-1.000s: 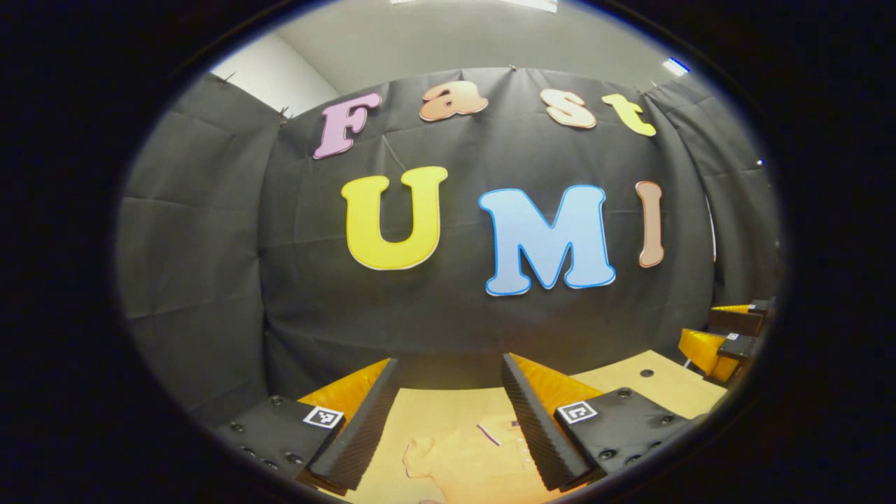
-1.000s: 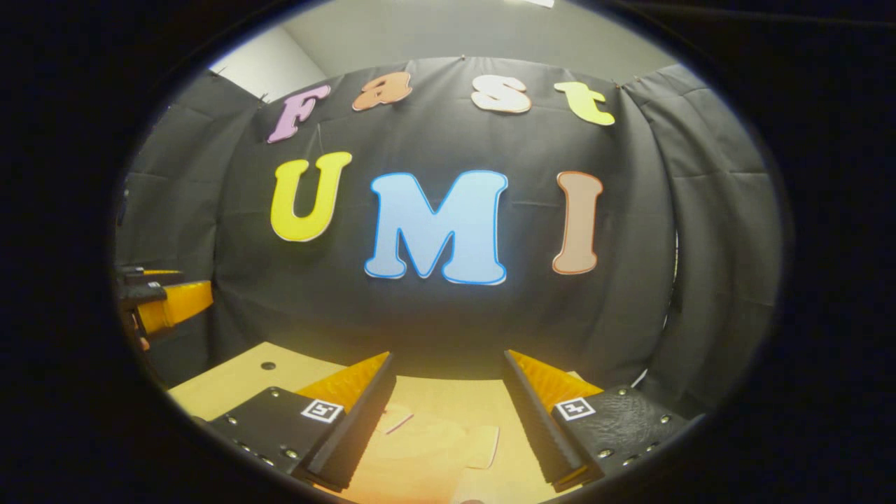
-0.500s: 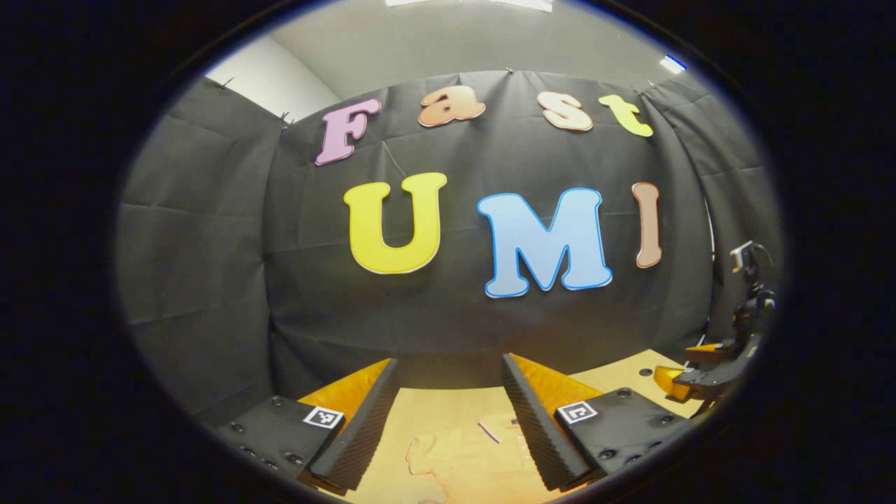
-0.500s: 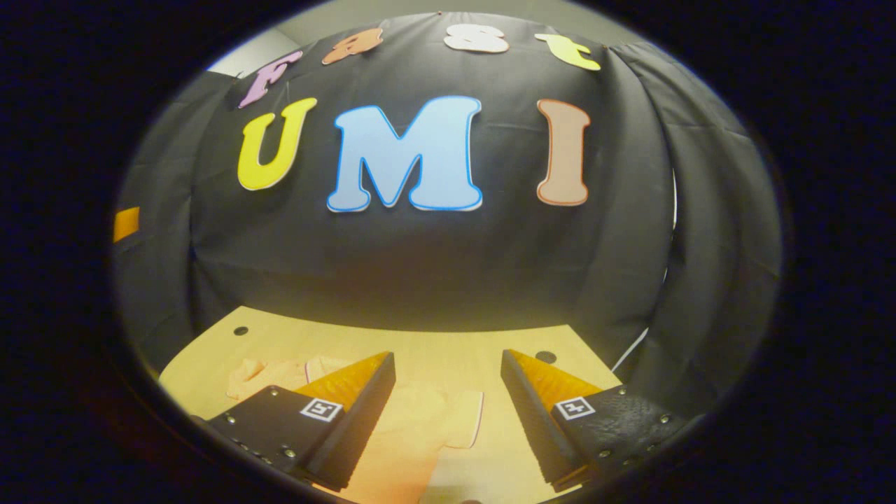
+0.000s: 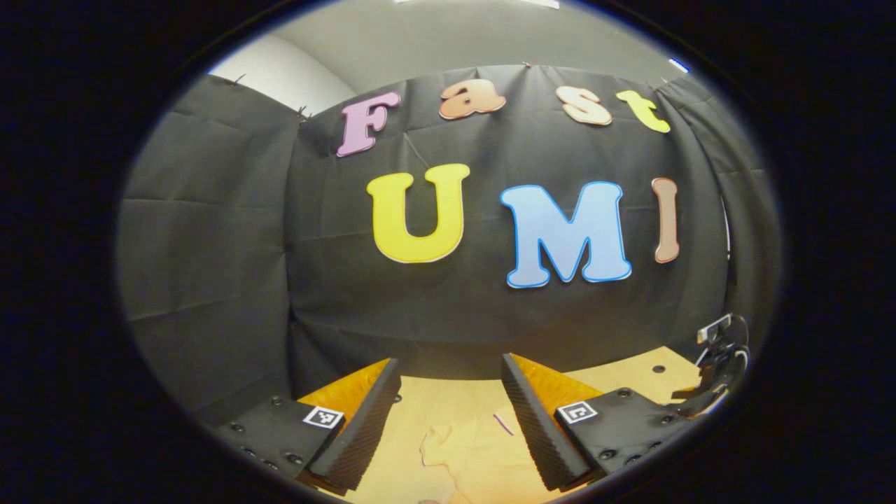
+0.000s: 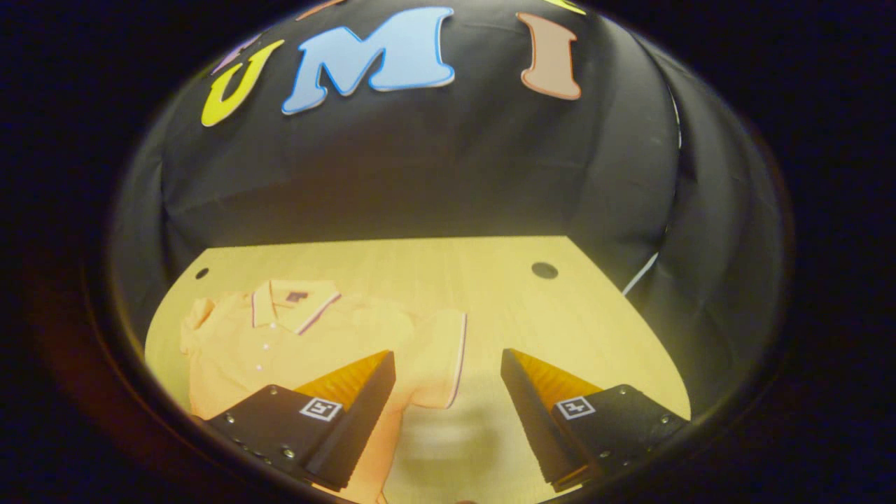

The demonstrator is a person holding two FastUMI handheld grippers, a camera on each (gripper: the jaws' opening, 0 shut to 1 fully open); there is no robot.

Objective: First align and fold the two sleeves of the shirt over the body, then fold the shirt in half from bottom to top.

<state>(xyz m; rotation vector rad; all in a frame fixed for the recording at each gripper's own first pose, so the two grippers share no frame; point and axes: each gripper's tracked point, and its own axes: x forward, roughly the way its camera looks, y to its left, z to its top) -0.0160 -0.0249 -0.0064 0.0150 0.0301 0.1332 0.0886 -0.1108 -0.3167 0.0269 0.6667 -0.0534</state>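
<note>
Shirt (image 6: 315, 343) is laid flat on the table (image 6: 490, 280), sleeves unfolded, while the right gripper (image 6: 448, 413) is tilted down above one sleeve (image 6: 437, 357) and the left gripper (image 5: 451, 420) held level, both spread wide and holding nothing.

Booth wall (image 5: 224, 231): black cloth, creased, hung in panels, pinned along top edge. Behind it: pale plain wall (image 5: 280, 73), grey ceiling (image 5: 455, 35). Table (image 6: 490, 280): light wood top, round holes near far corners, butted against cloth. Lighting warm, dim.
</note>
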